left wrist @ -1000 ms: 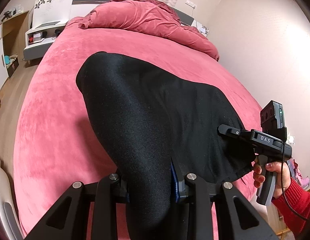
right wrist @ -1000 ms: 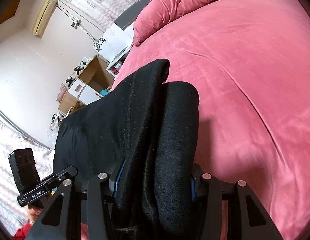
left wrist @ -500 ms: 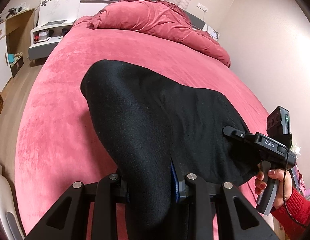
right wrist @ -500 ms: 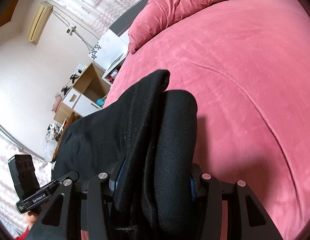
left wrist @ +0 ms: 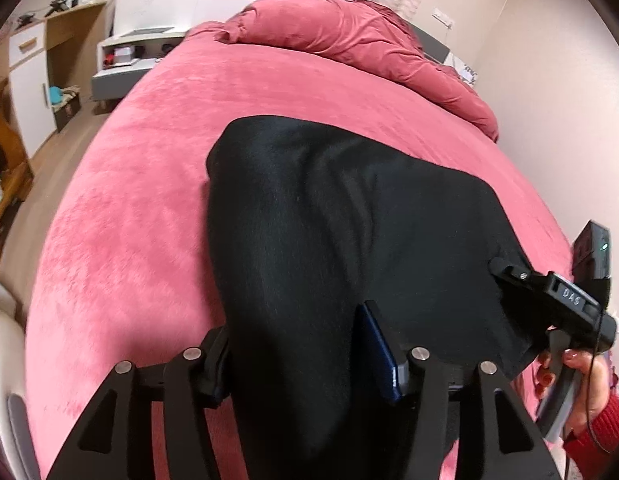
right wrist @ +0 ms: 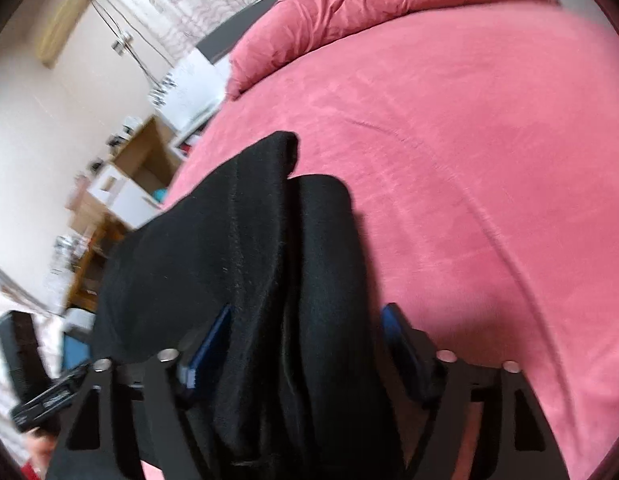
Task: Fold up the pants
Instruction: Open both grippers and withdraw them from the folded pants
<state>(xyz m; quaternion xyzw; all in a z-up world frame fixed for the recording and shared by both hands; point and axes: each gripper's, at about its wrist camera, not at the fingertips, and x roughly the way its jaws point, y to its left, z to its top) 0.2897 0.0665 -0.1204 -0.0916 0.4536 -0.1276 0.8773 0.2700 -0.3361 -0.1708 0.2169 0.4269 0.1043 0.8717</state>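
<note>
Black fingers (left wrist: 379, 344) with blue pads, silver screws; red sleeve (left wrist: 601, 424), painted nails

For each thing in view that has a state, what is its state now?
Black pants: held up at two places, far end lying on the bed.
Left gripper: jaws shut on the pants.
Right gripper: jaws shut on the pants.
Pink bed cover: spread flat.
Pink duvet: bunched up.

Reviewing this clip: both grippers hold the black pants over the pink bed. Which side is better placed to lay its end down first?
Neither clearly. The left gripper and right gripper are each shut on a bunched edge of the black pants, with bare pink bedspread ahead of both. Lowering together looks likeliest.
</note>
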